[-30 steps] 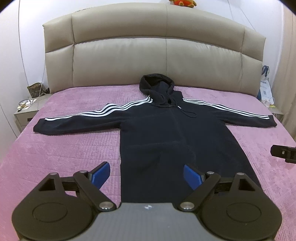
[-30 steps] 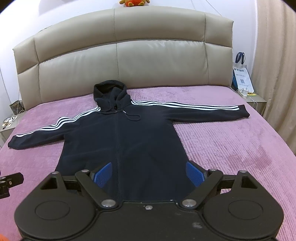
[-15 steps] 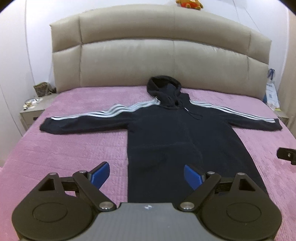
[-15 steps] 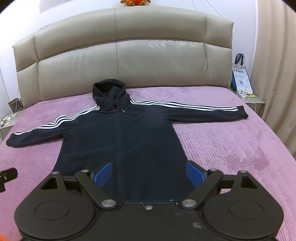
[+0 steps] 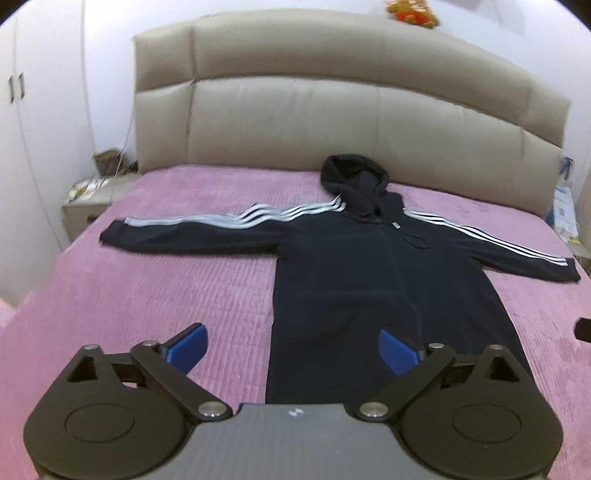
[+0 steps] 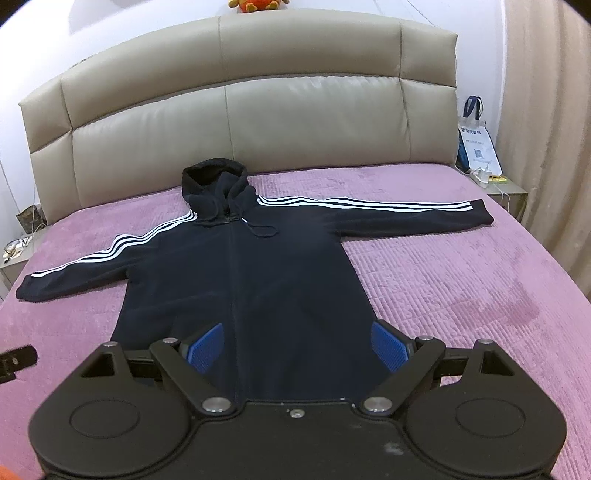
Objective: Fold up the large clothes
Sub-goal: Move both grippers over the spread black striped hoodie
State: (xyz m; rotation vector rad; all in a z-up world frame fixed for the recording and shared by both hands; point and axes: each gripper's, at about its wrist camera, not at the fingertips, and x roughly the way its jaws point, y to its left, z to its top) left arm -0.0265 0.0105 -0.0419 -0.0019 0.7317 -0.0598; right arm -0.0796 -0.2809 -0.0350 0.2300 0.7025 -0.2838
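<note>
A black hooded jacket (image 5: pixel 369 280) with white sleeve stripes lies flat and spread out on the pink bed cover (image 5: pixel 177 295), hood toward the headboard, both sleeves stretched sideways. It also shows in the right wrist view (image 6: pixel 266 273). My left gripper (image 5: pixel 291 349) is open and empty above the jacket's lower left hem edge. My right gripper (image 6: pixel 295 349) is open and empty above the lower middle of the jacket. The hem is hidden behind both gripper bodies.
A beige padded headboard (image 6: pixel 236 110) backs the bed, with a plush toy (image 6: pixel 255 3) on top. Nightstands stand at the left (image 5: pixel 88 203) and right (image 6: pixel 506 192); a white bag (image 6: pixel 476 144) leans by the right one. A curtain (image 6: pixel 554 129) hangs at right.
The left gripper has shifted leftward, so the jacket now sits further right in its view. The right gripper has barely moved. Both stay open.
</note>
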